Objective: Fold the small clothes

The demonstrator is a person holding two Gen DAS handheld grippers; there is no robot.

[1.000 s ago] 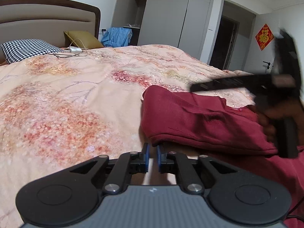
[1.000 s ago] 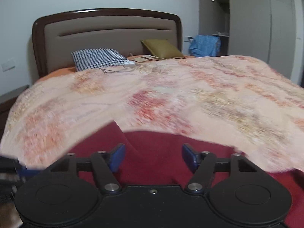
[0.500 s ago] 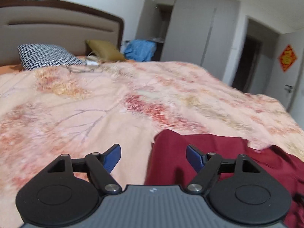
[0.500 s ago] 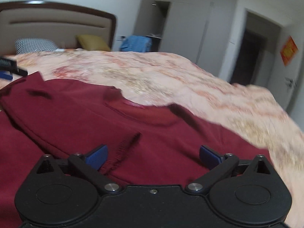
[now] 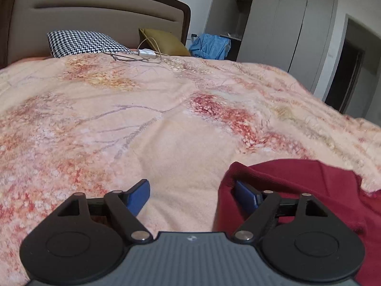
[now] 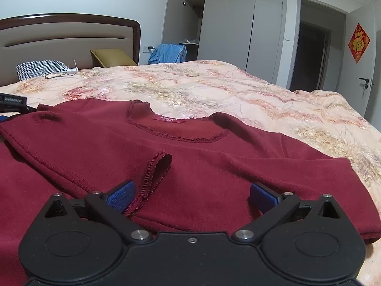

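The red shirt (image 6: 190, 157) lies flat on the bed (image 6: 238, 90), one sleeve folded across its chest, with the right gripper (image 6: 191, 196) spread open over it and the left gripper (image 5: 194, 195) open at its edge.

The left gripper (image 5: 192, 194), nearly closed a second ago, now stands wide open beside the dark red shirt's (image 6: 190, 157) folded edge; the right gripper (image 6: 192, 194) now overlooks the neckline and folded-in sleeve, its fingers spread wider
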